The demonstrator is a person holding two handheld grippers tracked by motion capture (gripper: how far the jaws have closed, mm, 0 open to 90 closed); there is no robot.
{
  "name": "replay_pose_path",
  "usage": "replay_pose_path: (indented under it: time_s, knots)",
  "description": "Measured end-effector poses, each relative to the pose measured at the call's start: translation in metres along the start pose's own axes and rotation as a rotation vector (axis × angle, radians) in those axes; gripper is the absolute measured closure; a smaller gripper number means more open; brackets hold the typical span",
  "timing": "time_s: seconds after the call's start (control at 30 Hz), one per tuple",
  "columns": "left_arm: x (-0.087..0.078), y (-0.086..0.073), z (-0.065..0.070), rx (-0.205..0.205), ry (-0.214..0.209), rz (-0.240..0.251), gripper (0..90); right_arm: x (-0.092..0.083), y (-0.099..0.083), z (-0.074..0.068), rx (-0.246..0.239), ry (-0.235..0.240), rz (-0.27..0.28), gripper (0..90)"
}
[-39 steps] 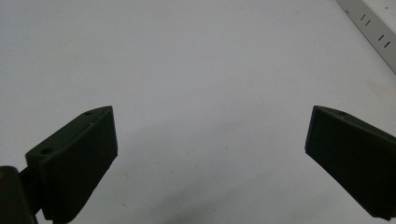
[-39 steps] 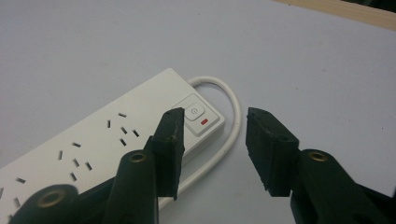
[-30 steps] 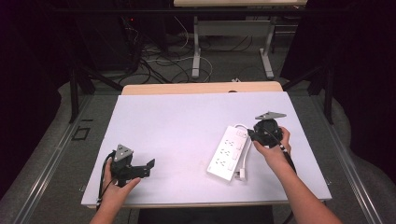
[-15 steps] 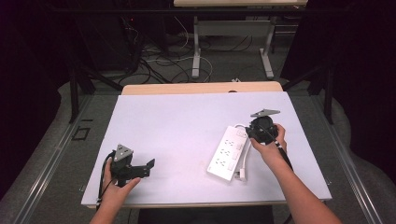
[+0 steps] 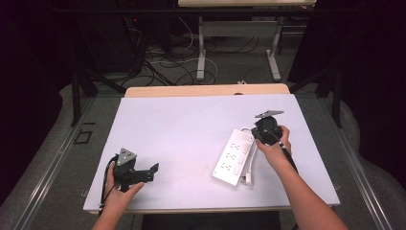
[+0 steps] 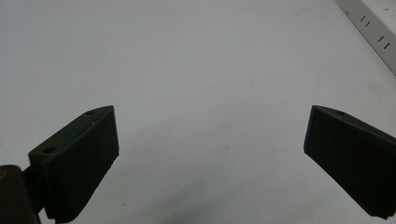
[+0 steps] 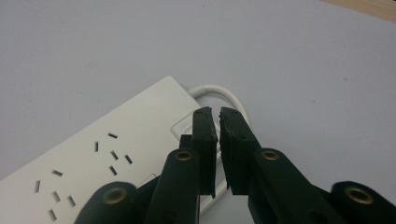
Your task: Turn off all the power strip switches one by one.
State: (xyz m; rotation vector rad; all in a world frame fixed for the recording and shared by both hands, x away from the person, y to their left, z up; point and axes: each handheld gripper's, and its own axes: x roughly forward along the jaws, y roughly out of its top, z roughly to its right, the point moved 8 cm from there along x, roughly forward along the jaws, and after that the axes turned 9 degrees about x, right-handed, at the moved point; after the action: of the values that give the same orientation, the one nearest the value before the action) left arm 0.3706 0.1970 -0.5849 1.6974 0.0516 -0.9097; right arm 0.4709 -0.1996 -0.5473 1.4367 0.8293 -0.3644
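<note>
A white power strip (image 5: 233, 158) lies slantwise on the white table (image 5: 191, 120), right of centre, with its white cable (image 5: 250, 163) folded along its right side. My right gripper (image 5: 258, 138) hovers over the strip's far end. In the right gripper view its jaws (image 7: 215, 112) have just been closing and stand almost together above the strip (image 7: 93, 158) near the cable loop (image 7: 219, 91); nothing is between them. My left gripper (image 5: 149, 171) rests near the front left edge, open, with bare table between its fingers (image 6: 210, 135). The strip's corner (image 6: 373, 28) shows far off in the left gripper view.
Behind the white table runs a wooden desk edge (image 5: 206, 90). Beyond it on the floor lie tangled cables (image 5: 177, 62) and a desk's metal legs (image 5: 202, 43). Dark curtains stand at both sides.
The right gripper has shifted slightly toward the strip's far end and its jaws have drawn together. The left hand and its gripper have not moved.
</note>
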Motion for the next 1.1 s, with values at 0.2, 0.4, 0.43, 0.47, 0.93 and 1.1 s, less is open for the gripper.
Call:
replay_pose_path:
  time_s: [0.2,0.4,0.43,0.47,0.93,1.1]
  knots:
    - [0.000,0.000,0.000,0.001,-0.001,-0.002,3.2,0.005,0.001,0.000,0.007,-0.006,-0.008,90.0]
    - [0.000,0.000,0.000,0.002,-0.002,-0.005,3.3,0.008,0.004,-0.001,-0.008,-0.007,0.019,90.0]
    - [0.000,0.000,0.000,0.003,-0.001,-0.001,3.3,0.008,0.004,-0.002,-0.011,-0.012,0.017,90.0]
    - [0.000,0.000,0.000,0.002,-0.001,-0.001,3.3,0.010,0.005,-0.004,-0.027,-0.020,0.017,90.0]
    - [0.001,-0.001,0.000,0.011,-0.003,-0.010,3.3,0.029,0.003,-0.009,-0.012,-0.015,-0.062,90.0]
    - [0.001,-0.001,0.001,0.001,-0.009,-0.009,3.3,0.038,-0.002,-0.006,0.010,-0.010,-0.110,90.0]
